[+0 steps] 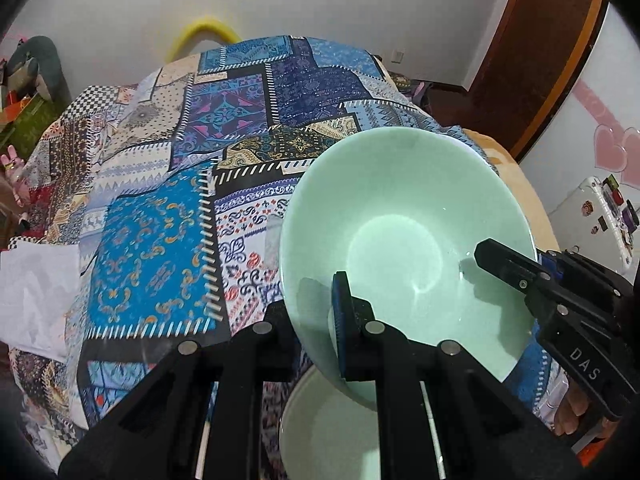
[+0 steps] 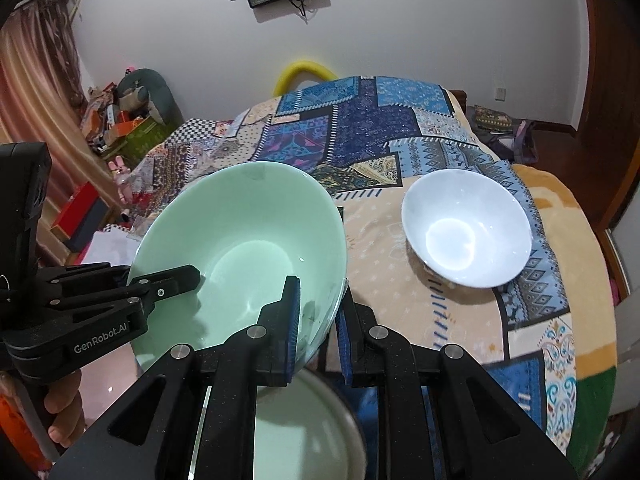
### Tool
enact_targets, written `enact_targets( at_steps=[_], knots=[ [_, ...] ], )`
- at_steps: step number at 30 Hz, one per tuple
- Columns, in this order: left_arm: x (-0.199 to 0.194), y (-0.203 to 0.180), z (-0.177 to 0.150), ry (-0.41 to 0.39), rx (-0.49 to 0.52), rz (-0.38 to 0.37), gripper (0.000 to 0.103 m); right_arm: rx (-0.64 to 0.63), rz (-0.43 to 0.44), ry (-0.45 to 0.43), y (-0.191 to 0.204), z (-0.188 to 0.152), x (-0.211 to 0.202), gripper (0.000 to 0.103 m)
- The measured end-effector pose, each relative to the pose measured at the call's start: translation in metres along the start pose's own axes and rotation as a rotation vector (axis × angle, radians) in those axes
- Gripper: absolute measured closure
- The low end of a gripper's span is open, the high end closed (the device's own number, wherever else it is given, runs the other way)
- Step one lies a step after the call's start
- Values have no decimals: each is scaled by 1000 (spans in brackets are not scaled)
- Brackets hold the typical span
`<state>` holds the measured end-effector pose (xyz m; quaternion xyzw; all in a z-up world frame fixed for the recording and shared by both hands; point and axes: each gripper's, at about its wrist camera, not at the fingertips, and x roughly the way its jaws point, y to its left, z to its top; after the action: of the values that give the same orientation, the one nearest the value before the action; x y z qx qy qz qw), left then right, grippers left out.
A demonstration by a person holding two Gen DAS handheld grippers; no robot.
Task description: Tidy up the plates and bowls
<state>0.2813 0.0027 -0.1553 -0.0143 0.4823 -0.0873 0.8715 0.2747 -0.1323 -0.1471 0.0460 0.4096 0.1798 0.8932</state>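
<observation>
A pale green bowl (image 1: 400,216) is held tilted above the bed by both grippers. My left gripper (image 1: 316,320) is shut on its left rim. My right gripper (image 2: 318,328) is shut on its right rim, and the bowl shows in the right wrist view (image 2: 240,232). The right gripper reaches into the bowl in the left wrist view (image 1: 508,268); the left gripper shows in the right wrist view (image 2: 168,284). A second pale green bowl (image 1: 328,432) lies right under the held one, also in the right wrist view (image 2: 304,432). A white bowl (image 2: 466,226) sits on the bed to the right.
The bed carries a blue patchwork cover (image 1: 168,208) and a beige blanket (image 2: 384,248). White paper (image 1: 36,292) lies at the left edge. Toys and boxes (image 2: 124,120) stand on the floor at the left. A brown door (image 1: 540,52) is at the right.
</observation>
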Motion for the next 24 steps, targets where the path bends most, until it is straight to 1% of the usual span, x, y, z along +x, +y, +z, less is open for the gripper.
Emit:
enact_targets(
  at_steps=[14, 21, 24],
  knots=[
    [-58, 11, -48, -40, -30, 15, 90, -42, 28, -26, 33, -21, -30, 88],
    [-83, 28, -72, -58, -56, 30, 90, -68, 53, -33, 54, -31, -37, 88],
    [-93, 36, -82, -67, -63, 48, 90, -85, 61, -37, 64, -37, -39, 88]
  ],
)
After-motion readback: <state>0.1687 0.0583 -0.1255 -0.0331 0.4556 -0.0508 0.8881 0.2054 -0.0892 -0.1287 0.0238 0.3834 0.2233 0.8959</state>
